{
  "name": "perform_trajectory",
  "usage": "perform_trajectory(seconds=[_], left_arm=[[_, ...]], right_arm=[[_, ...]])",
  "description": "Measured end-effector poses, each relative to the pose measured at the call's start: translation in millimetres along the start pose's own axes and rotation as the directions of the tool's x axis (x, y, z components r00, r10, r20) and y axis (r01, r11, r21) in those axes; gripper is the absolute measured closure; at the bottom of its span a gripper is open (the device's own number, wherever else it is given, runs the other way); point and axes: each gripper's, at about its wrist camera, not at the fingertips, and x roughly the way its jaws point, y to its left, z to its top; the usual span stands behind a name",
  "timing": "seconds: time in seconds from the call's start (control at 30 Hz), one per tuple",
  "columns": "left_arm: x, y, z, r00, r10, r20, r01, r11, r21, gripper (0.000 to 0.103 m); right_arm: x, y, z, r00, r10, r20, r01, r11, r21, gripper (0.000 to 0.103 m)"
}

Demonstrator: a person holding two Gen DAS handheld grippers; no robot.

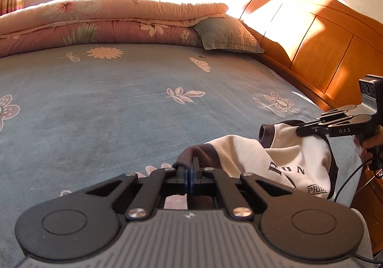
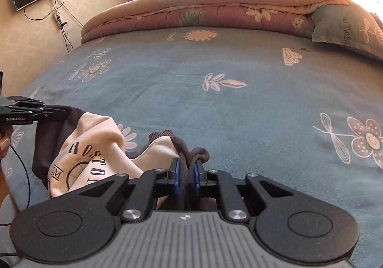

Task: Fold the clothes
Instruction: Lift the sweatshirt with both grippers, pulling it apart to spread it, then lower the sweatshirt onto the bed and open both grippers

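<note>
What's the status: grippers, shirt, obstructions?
Left gripper shut on shirt trim. Right gripper shut on bunched dark trim. Shirt slack between them over the bed. Nothing in the way.

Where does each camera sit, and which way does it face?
Left wrist: on the left claw, facing across the bed toward the quilts; a hand holds the right claw.
Right wrist: on the right claw, facing the same way; the left claw shows.
Shared: sweatshirt, pillow.
</note>
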Motion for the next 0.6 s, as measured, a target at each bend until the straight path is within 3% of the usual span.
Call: perform_trajectory(seconds=[0.2, 0.43, 0.6], left_arm=[[4.5, 6.1, 26.8, 0.998, 0.042, 0.047, -0.043, 0.999, 0.019, 0.103], [62.0, 26.9, 70.9, 0.991, 0.131, 0.033, -0.132, 0.99, 0.055, 0.103], [114.7, 52.3, 90.5, 0.985, 0.174, -0.014, -0.174, 0.985, 0.009, 0.103]], right_arm=[[14.7, -14.1, 29.1, 0.998, -0.062, 0.018, 0.062, 0.998, -0.029, 0.087], [74.0, -34.0, 73.3, 0.989, -0.145, 0.015, 0.145, 0.988, -0.047, 0.087], [123.9, -58.6, 101.0, 0.978, -0.208, 0.003, 0.208, 0.978, -0.016, 0.087]])
